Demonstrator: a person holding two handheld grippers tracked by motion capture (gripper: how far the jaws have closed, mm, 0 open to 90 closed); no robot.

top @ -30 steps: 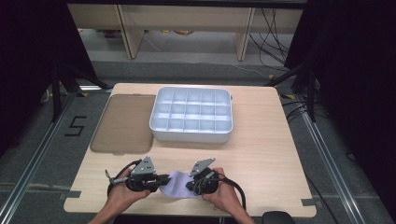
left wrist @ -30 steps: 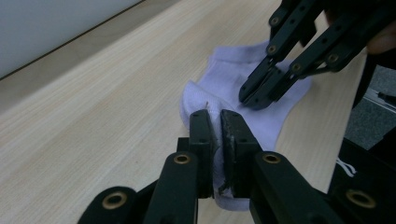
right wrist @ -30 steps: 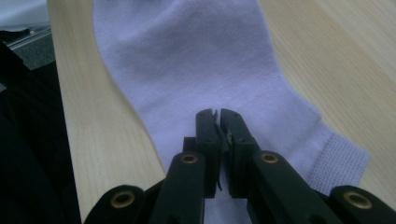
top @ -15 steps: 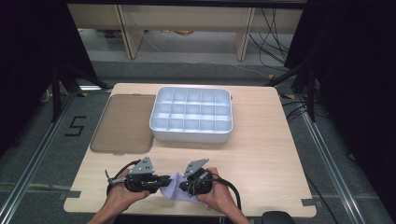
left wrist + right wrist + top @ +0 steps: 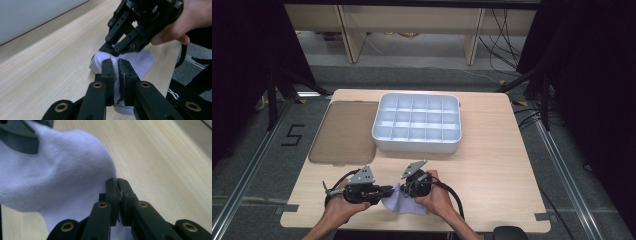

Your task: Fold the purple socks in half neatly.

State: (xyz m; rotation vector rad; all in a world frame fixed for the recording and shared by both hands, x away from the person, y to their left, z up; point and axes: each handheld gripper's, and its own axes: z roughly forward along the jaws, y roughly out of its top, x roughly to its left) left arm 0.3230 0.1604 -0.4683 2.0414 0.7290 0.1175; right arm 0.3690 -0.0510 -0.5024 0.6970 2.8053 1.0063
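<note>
A white sock (image 5: 404,202) lay at the near edge of the table (image 5: 492,170). The left gripper (image 5: 114,66) had its jaws clamped on the sock's fabric. The right gripper (image 5: 117,184) likewise pinched the sock between nearly closed jaws.

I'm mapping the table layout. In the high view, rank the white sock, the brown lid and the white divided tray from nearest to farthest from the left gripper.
1. White sock: pinched in the left gripper jaws.
2. Brown lid: farther back, table's left.
3. White divided tray: farther back, centre; slightly beyond the lid.
</note>
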